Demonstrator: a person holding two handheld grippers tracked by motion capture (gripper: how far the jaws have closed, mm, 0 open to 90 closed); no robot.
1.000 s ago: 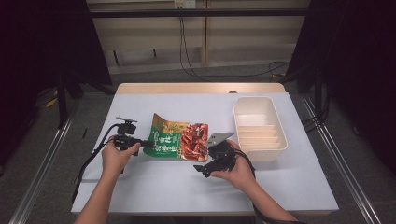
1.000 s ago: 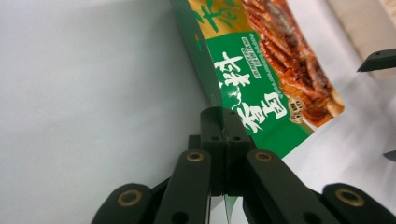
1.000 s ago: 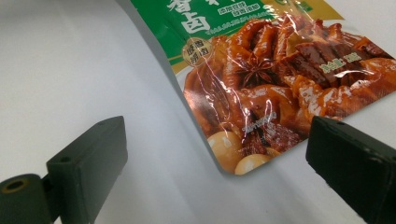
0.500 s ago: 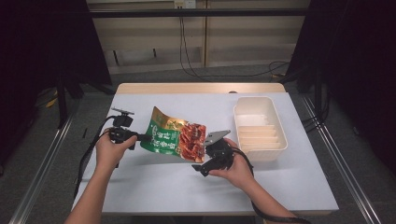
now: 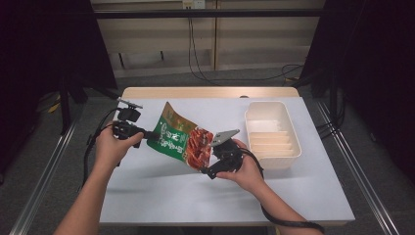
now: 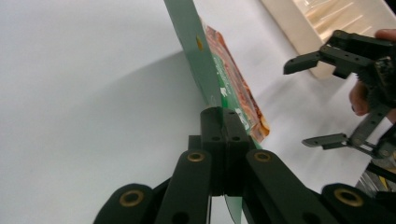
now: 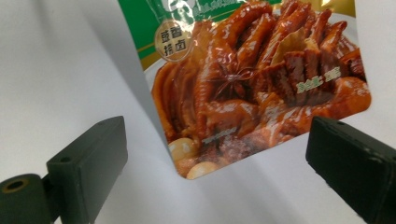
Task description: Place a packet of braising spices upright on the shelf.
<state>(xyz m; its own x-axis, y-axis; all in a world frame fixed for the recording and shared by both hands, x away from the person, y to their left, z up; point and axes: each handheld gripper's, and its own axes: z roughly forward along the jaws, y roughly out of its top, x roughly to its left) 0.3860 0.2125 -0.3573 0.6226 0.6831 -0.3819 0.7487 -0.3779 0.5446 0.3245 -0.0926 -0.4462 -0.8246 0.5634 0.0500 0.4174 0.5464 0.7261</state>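
A food pouch (image 5: 180,139), green at one end and printed with red braised meat at the other, hangs tilted above the white table (image 5: 161,200). My left gripper (image 5: 147,134) is shut on its green left edge; in the left gripper view the jaws (image 6: 219,116) pinch the thin pouch edge (image 6: 194,56). My right gripper (image 5: 209,157) stands open at the pouch's lower right corner, apart from it. In the right gripper view the meat-printed corner (image 7: 243,84) hangs just beyond the wide-set jaws of that gripper (image 7: 217,156). The left gripper view also shows the right gripper (image 6: 299,105) open.
A cream plastic tray (image 5: 250,111) with slatted dividers sits on the table's right side, just beyond the right hand; its wall (image 6: 299,28) shows in the left gripper view. Cables trail from both grippers. A metal rail runs along each side of the table.
The left hand has risen, lifting the pouch's green end off the table so the pouch hangs tilted. The right hand has stayed about where it was.
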